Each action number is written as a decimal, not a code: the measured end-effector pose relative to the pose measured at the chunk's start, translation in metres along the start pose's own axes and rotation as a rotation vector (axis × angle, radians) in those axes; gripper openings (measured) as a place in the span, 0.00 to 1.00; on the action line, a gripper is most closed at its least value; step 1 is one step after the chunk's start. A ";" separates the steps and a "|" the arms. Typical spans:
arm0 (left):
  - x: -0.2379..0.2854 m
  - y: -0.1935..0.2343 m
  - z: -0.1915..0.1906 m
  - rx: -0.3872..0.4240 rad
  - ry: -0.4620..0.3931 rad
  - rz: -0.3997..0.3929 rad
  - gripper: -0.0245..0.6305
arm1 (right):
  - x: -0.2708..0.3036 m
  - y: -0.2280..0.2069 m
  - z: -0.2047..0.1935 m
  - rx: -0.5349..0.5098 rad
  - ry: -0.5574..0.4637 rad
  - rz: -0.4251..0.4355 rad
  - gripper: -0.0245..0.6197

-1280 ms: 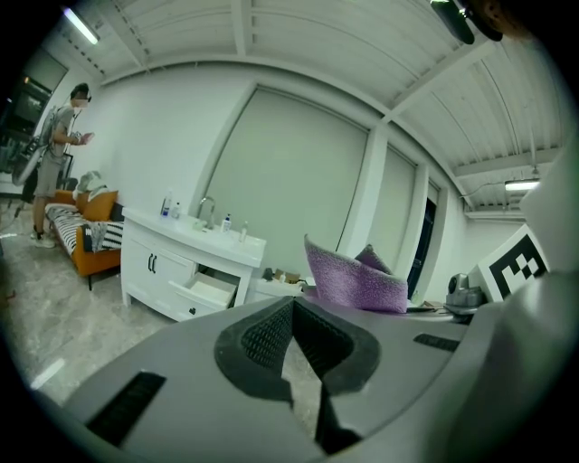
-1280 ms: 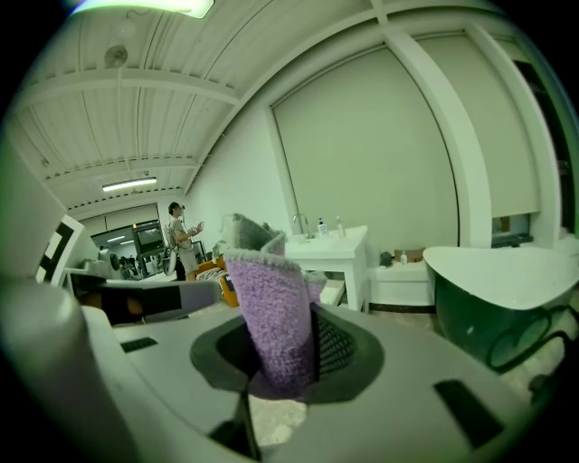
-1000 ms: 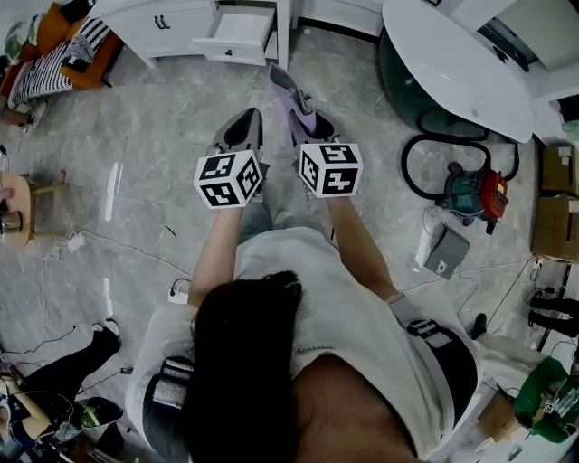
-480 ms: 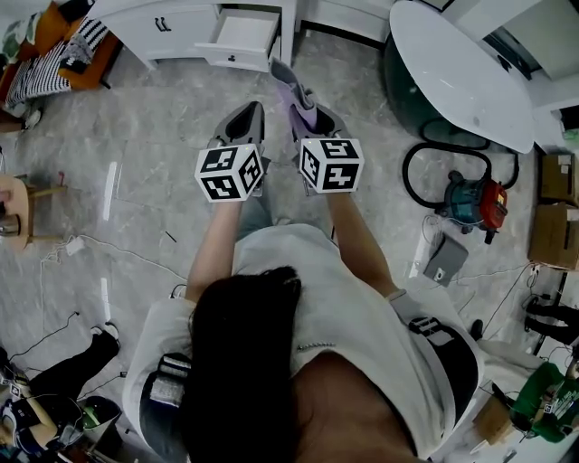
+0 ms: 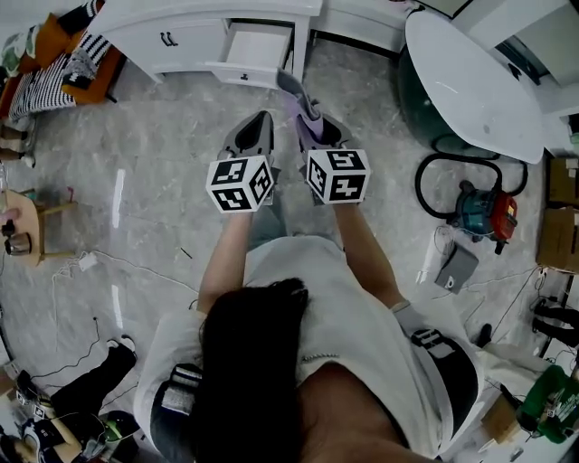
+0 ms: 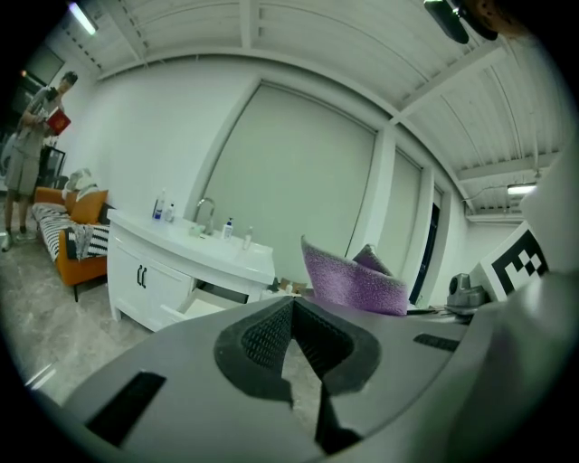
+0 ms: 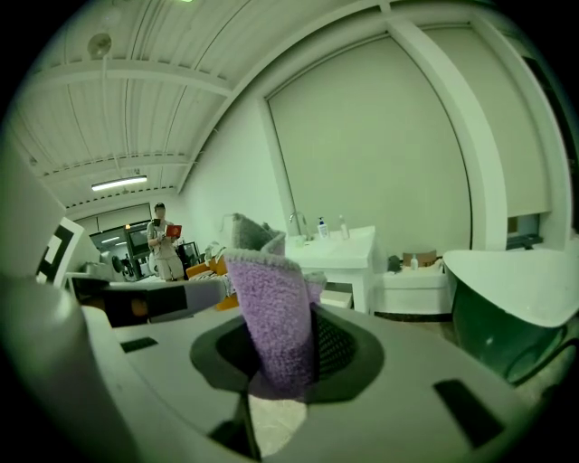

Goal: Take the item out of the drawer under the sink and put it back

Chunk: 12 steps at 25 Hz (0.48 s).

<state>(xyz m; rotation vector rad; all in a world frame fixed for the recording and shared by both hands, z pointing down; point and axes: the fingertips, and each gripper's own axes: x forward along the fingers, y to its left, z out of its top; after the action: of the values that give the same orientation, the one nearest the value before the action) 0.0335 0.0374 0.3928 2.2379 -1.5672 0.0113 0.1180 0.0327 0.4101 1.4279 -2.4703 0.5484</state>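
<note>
Grippers: two, purple cloth: one, open drawer: one

Right gripper (image 5: 310, 116) was pinching the single purple cloth (image 7: 276, 316), up in the air short of the one open drawer (image 5: 256, 47) under the sink counter (image 5: 208, 14). Left gripper (image 5: 261, 122) had its jaws pressed together on nothing. Two marker cubes (image 5: 240, 184), black-and-white squares only.

the purple cloth (image 7: 271, 307) vanishes at its lower end between the right gripper's (image 7: 280, 357) pads. in the head view the open drawer's (image 5: 256, 50) back slips under the vanity top (image 5: 208, 11), itself cut by the top edge. the bottles (image 6: 161, 210) near the faucet (image 6: 206, 213) are too small to identify.
</note>
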 end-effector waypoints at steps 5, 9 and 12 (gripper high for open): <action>0.025 0.028 0.013 0.014 0.023 -0.004 0.04 | 0.037 0.002 0.011 0.009 0.017 -0.010 0.21; 0.040 0.050 0.023 0.009 0.036 -0.005 0.04 | 0.062 0.007 0.021 0.005 0.031 -0.020 0.21; 0.052 0.066 0.028 0.021 0.053 -0.008 0.04 | 0.083 0.009 0.028 0.012 0.038 -0.017 0.21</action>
<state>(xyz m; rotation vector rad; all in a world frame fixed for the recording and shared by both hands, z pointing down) -0.0126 -0.0379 0.4002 2.2406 -1.5376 0.0842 0.0686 -0.0398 0.4141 1.4276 -2.4276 0.5822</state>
